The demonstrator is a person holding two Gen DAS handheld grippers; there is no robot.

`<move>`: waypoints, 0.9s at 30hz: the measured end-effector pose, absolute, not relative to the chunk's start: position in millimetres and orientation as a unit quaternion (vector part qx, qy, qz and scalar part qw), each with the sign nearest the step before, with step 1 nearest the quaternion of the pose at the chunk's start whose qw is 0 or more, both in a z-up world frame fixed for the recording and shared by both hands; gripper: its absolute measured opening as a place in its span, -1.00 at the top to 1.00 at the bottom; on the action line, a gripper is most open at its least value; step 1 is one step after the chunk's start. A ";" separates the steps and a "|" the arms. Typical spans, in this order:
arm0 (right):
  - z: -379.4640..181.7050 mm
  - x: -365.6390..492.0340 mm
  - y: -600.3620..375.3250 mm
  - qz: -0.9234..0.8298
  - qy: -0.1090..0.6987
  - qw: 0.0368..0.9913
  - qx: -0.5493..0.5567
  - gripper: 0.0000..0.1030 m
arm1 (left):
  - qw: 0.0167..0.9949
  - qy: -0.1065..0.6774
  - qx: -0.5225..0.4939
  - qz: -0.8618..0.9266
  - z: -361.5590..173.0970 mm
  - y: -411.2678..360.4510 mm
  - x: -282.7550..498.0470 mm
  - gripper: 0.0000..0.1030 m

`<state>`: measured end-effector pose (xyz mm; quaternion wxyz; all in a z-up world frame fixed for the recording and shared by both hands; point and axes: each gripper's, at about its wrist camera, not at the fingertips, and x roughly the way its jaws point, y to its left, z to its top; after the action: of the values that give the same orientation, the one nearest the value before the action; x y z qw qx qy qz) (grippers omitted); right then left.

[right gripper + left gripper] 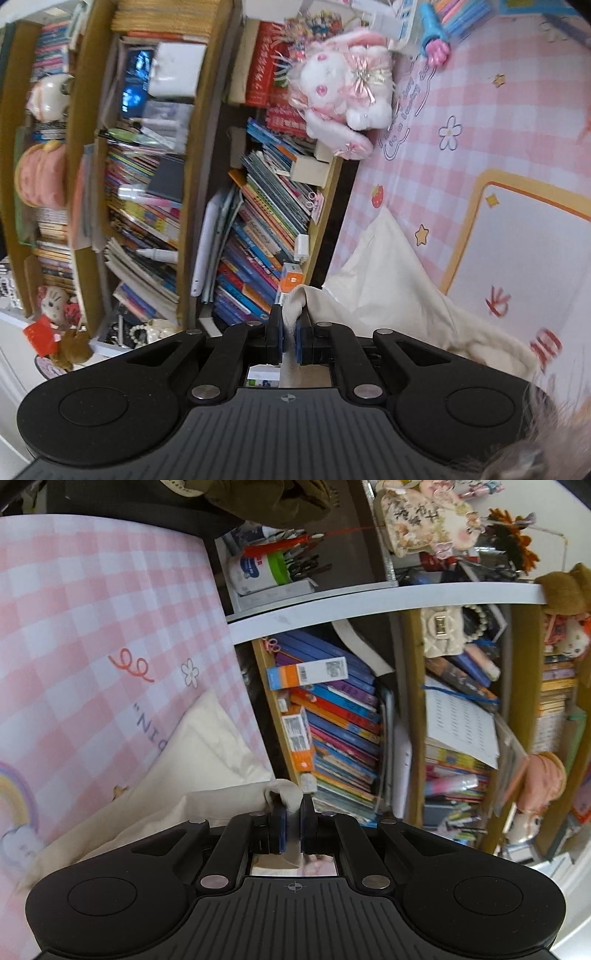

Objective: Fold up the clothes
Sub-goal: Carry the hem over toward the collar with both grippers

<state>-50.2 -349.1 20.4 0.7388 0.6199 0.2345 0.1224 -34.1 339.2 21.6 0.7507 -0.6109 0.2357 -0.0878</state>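
A cream-coloured garment [199, 760] hangs and drapes over a pink checked table mat [92, 609]. My left gripper [293, 805] is shut on a bunched edge of this cloth, which pokes out between the blue pads. In the right wrist view the same cream garment [391, 284] trails down to the right over the pink mat [480, 110]. My right gripper [289, 319] is shut on another bunched edge of it. Both grippers are rolled sideways, so the room looks tilted.
A crowded bookshelf [332, 720] with leaning books fills the space beyond the table edge, also seen as the bookshelf [251, 229] in the right wrist view. A pink and white plush rabbit [343, 92] sits at the mat's far end. A white shelf board [388, 598] carries jars and ornaments.
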 end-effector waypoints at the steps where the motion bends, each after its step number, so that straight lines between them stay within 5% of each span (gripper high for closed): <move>1: 18.1 -41.4 -349.8 0.123 0.238 0.739 0.619 0.89 | 0.752 0.237 -0.609 -0.083 20.6 337.0 -28.1 0.90; 27: -20.4 54.9 -355.6 0.092 0.290 0.713 0.631 0.89 | 0.760 0.256 -0.597 0.005 -3.7 318.8 44.9 0.91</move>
<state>54.9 -355.6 -20.4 0.7133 0.6314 0.2898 0.0921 44.9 318.8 -3.7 0.7600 -0.5972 0.2565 0.0048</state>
